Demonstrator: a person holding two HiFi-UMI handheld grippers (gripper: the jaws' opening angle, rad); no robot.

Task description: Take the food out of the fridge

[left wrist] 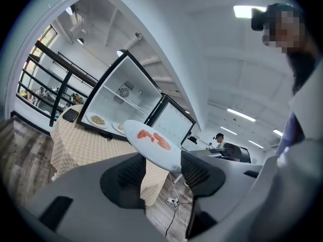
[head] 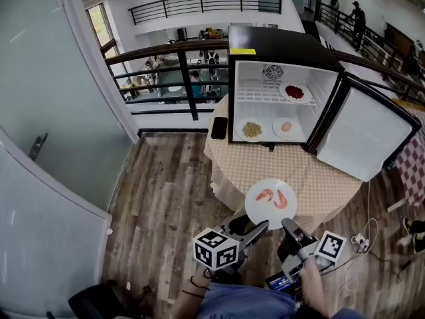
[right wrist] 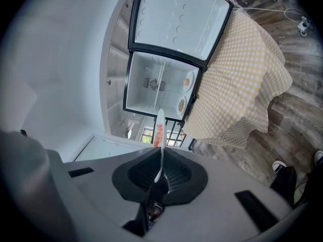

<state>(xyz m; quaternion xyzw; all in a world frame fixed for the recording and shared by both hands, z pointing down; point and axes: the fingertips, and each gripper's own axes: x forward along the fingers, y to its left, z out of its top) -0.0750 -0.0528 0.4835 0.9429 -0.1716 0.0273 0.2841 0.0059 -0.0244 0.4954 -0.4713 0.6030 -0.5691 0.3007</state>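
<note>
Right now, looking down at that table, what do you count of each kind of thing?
Plates of food: 4
Fridge: 1
Phone: 1
Grippers: 2 (left gripper, right gripper)
Total: 8

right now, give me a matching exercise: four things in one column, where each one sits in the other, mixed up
1 white round plate of pink shrimp
2 white plate of dark red food
3 white plate of tan grains
4 black phone

a floor of the black mini fridge
b checked tablecloth
c in the right gripper, jaws shut
d upper wire shelf

Pairs: 1c, 2d, 3a, 4b
</note>
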